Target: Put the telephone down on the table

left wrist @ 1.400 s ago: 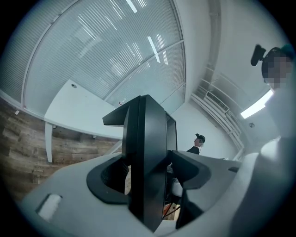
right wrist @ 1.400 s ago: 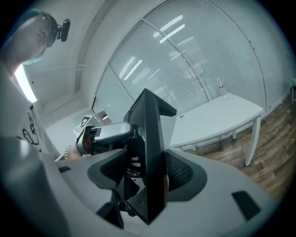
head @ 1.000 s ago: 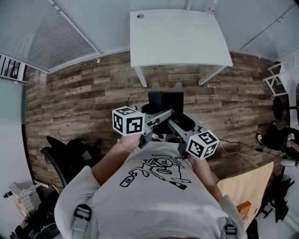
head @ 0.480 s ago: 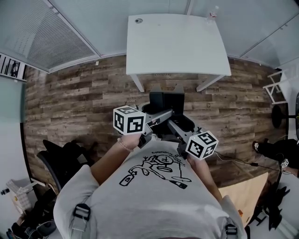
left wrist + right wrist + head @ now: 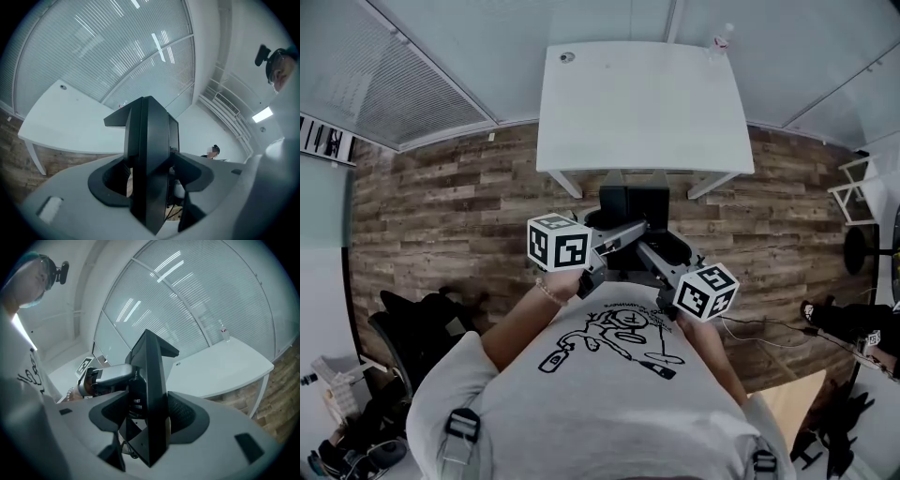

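The white worktop [image 5: 637, 103] has drawn nearer in the head view. The left hand-held gripper [image 5: 619, 225] and the right hand-held gripper [image 5: 661, 251] are each clamped on the black telephone [image 5: 636, 204], which is held upright above the wooden floor [image 5: 450, 197]. The right gripper view shows a bottle [image 5: 225, 332] on the worktop; the left gripper view does not.

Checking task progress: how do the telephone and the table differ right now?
The telephone is black, the table white. The telephone is small and held up by the left gripper and right gripper; the table is large and stands on the floor ahead. They are apart.
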Demonstrator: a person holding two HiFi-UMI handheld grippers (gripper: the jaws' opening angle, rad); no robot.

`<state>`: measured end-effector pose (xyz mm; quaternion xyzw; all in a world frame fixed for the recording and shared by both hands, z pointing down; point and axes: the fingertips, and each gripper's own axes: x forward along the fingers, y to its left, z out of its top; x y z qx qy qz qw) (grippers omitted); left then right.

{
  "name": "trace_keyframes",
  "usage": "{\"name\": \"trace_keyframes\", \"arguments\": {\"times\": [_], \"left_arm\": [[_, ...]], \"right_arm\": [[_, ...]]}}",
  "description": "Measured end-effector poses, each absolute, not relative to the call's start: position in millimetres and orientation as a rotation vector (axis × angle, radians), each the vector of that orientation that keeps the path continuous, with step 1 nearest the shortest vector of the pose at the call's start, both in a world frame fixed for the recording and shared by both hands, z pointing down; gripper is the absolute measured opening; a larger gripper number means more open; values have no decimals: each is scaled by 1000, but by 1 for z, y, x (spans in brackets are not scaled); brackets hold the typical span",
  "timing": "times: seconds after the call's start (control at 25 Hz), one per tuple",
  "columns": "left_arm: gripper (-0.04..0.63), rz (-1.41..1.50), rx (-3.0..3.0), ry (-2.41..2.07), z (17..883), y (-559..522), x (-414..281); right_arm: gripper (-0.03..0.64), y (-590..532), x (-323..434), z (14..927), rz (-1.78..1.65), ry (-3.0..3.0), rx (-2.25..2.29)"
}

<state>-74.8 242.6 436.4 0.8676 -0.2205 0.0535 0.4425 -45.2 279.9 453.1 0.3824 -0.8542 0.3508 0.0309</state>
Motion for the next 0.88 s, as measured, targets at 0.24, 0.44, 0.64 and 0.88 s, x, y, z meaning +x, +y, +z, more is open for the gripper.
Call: {"name": "trace_keyframes", "arguments": {"times": [0.24, 0.44, 0.64, 0.88], "left_arm": [[295, 144, 2142, -562, 435, 200, -31], [295, 144, 2149, -578, 433, 176, 1], [295, 147, 2162, -600, 434, 156, 30], [295, 134, 2149, -625, 436, 142, 41]], "right_arm": [[239, 237, -2, 452, 1102, -2633, 1157], [239, 212, 31, 450, 1095, -2647, 1145], [239, 192, 60, 452, 1096, -2659, 1122], [239, 177, 71, 455, 1095, -2666, 1079]]}}
